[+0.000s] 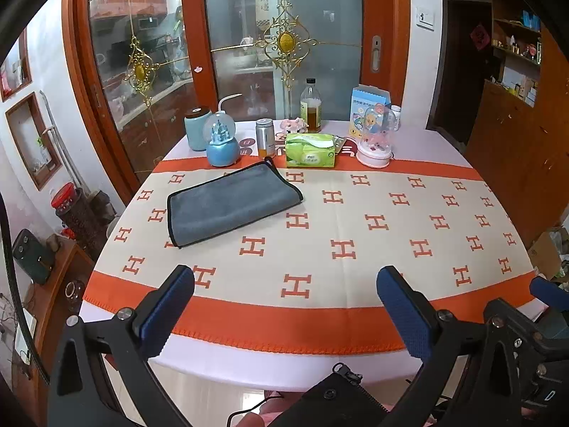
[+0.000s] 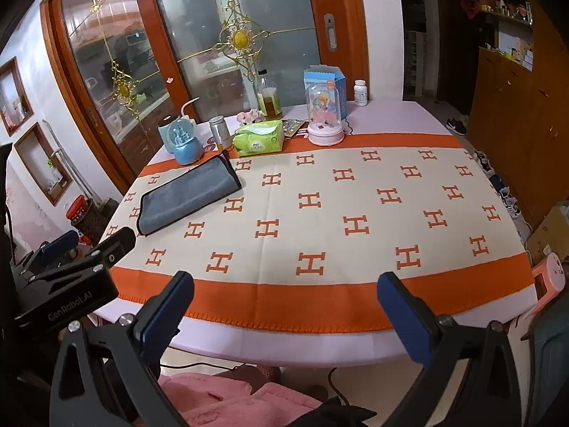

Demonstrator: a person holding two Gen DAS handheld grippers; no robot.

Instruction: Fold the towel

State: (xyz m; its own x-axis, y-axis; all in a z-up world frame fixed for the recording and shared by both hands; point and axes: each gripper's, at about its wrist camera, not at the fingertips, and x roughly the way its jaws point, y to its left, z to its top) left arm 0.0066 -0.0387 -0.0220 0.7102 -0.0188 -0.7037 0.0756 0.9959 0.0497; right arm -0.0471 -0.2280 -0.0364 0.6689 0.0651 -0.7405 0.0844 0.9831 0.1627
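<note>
Your left tongs wide open, nothing held, hovering at near table edge. Right tongs same: spread wide, empty. Grey towel w/ black trim lies folded flat on H-pattern cloth, far-left, well apart from both tongs. Behind it, close: blue snow globe, green tissue pack.

The tissue pack hides the base of the bottle at the table's far edge. Its label print is too small to read. The glass doors blur whatever stands behind.
</note>
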